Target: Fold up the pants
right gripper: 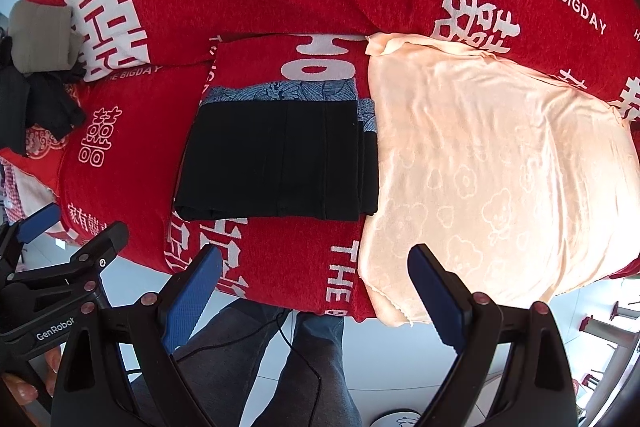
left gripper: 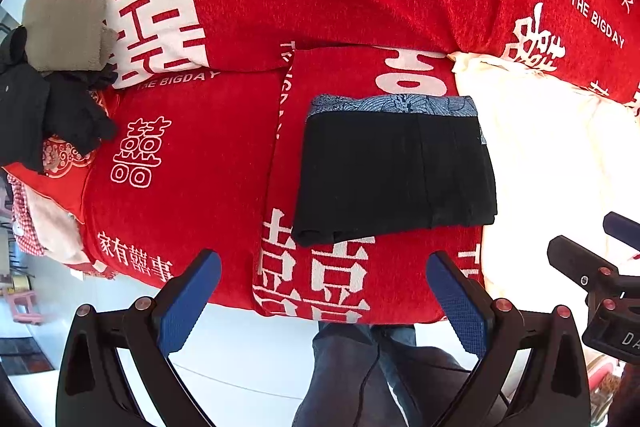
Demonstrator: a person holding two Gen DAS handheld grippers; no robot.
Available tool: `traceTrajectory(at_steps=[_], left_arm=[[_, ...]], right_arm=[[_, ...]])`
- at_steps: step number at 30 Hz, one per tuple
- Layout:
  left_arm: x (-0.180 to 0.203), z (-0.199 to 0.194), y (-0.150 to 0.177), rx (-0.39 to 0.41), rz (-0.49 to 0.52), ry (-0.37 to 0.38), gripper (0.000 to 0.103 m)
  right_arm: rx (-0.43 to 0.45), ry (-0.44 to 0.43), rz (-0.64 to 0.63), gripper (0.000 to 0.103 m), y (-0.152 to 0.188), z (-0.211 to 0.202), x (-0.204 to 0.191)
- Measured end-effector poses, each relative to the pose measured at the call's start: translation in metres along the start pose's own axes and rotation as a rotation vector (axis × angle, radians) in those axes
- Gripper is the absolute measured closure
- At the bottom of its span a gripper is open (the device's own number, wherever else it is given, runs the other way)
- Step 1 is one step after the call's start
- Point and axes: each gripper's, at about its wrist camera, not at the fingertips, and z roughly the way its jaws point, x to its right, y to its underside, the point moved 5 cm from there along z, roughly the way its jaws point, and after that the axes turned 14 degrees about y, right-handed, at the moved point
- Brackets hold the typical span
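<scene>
**Folded Black Pants Rest on Red Bedspread, Both Claws Spread**

The left claw (left gripper: 324,291) and right claw (right gripper: 316,287), each with blue-padded fingers, hang with fingers spread and empty above a person's grey-trousered legs (right gripper: 312,359). Past them, at twelve o'clock, the folded black pants with a blue patterned waistband (left gripper: 394,171) lie flat on the red bedspread with white lettering (left gripper: 192,163), touching a peach satin blanket (right gripper: 488,167) at three o'clock. Farther off, at ten o'clock, lies a folded olive cloth (left gripper: 66,27).

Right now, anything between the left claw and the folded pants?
Nothing but the red blanket: left wrist view shows only its printed fabric between the open left claw and the folded pants.
</scene>
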Motion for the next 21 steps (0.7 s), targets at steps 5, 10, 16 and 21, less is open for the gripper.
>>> traceTrajectory(at_steps=[5,10,16,21], left_arm=[[0.0034,-0.0004,0.0001,0.006,-0.008,-0.004,0.0],[0.0041,-0.0009,0.0016,0.007,-0.018,-0.007,0.0],[0.0009,-0.0014,0.0033,0.011,-0.038,0.007,0.0],[0.0014,-0.0025,0.0029,0.02,-0.038,0.015,0.0]], right_arm=[[0.005,0.002,-0.015,0.008,-0.0019,-0.0007,-0.0023],[0.005,0.005,-0.021,0.008,-0.0031,-0.0007,-0.0032],[-0.002,0.005,-0.023,0.008,-0.0012,0.0004,-0.0041],[-0.004,0.005,-0.023,0.008,-0.0004,0.0007,-0.0046]])
